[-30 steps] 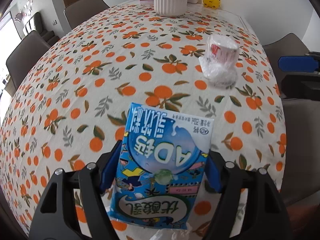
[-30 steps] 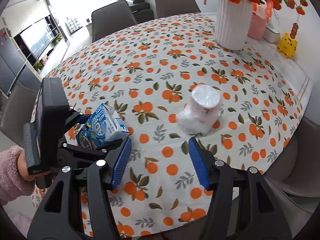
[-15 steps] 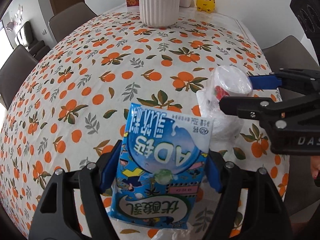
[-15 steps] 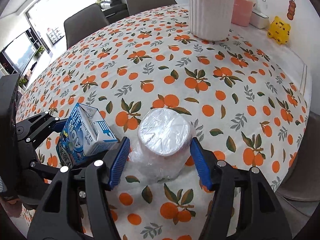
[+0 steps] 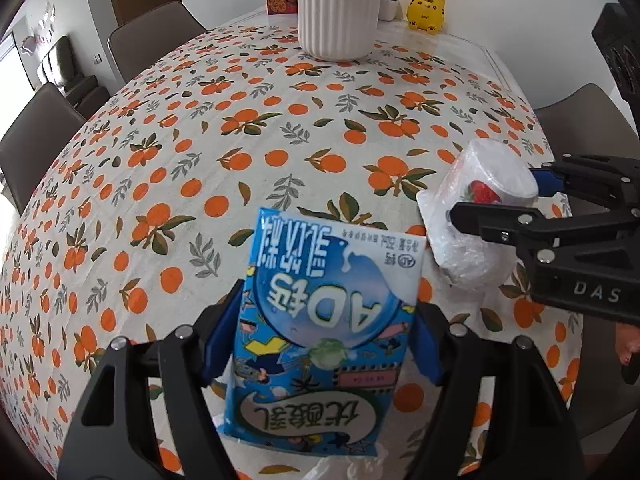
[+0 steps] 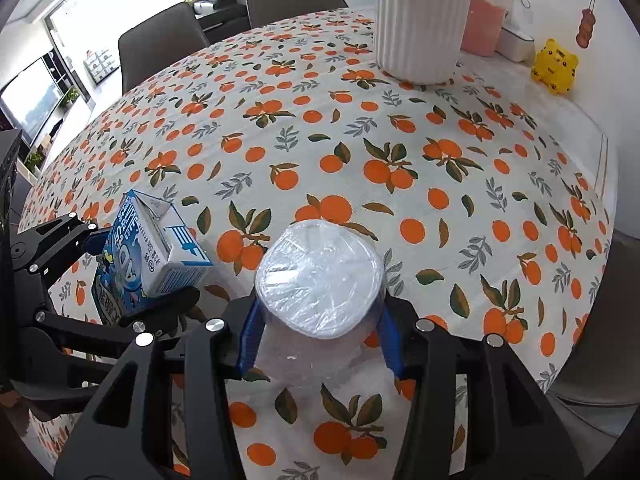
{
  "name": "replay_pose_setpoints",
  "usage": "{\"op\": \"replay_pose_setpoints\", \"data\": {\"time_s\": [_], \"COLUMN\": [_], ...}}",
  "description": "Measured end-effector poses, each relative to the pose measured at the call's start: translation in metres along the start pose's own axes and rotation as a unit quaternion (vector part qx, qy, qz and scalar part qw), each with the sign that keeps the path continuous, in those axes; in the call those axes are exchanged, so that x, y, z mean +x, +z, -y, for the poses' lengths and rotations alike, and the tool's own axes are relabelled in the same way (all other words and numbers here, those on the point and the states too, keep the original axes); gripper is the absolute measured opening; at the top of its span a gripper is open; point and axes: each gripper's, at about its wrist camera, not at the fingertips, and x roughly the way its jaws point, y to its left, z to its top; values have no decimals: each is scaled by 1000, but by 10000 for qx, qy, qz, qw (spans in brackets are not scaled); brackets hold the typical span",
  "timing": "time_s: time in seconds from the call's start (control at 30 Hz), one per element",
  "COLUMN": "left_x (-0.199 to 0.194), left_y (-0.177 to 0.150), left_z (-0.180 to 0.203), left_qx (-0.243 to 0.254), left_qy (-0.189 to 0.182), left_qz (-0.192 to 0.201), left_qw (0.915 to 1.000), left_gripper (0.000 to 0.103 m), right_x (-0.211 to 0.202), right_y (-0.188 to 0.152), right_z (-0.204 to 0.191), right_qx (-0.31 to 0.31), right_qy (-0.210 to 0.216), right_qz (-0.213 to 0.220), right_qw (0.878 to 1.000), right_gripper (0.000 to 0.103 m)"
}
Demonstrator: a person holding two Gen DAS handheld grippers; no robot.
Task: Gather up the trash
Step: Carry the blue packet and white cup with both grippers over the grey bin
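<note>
A dining room with grey chairs around a counter [image 5: 248, 120] covered in an orange-print cloth; a ribbed white vase [image 5: 340, 4] and a yellow tiger figure [image 5: 426, 10] stand at the far side.

The left tongs [image 5: 324, 344] are clamped on a blue milk carton [image 5: 324, 332], blue pads pressed to its two narrow sides. It looks light and likely empty; the card walls would dent under a hard squeeze, so the hold across its middle suits it.

Just right of it, near the counter's edge, a white yoghurt cup [image 6: 320, 280] wrapped in crinkled clear film stands upside down on the cloth. The right tongs [image 6: 320, 340] straddle it and their jaws are closing, with the cup between the blue pads, which appear to meet the film. I judge the cup thin, light and easily crushed, and the film slippery. The best purchase is low on the body, below the wide base now facing up, with gentle pressure.
</note>
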Motion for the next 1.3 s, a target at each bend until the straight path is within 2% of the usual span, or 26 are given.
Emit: {"op": "replay_pose_setpoints", "data": {"time_s": [0.23,0.43,0.6,0.8,0.87,1.07,1.3], "left_x": [-34,-70,-108,-162,-184,-247,-318], "left_y": [-14,-44,-86,-151,-178,-268,-390], "left_z": [-2,-8,-20,-35,-38,-34,-8], "left_qx": [-91,-167,-460,-1065,-1343,-2326,-3278], "left_qy": [41,160,408,927,1170,1914,2563], "left_qz": [196,363,470,549,569,490,337], "left_qw": [9998,9991,9970,9885,9824,9523,9087], "left_gripper": [72,72,72,72,72,72,72], "right_x": [-40,-76,-96,-121,-130,-166,-203], "right_y": [-8,-28,-53,-87,-98,-140,-214], "right_z": [-23,-50,-79,-132,-151,-214,-299], "right_qx": [-207,-411,-635,-1273,-1551,-2546,-3652], "right_qy": [14,59,197,738,991,1812,2673], "right_qz": [177,337,376,304,294,341,171], "right_qw": [9996,9986,9971,9886,9825,9493,8916], "right_gripper": [47,47,47,47,47,47,47]}}
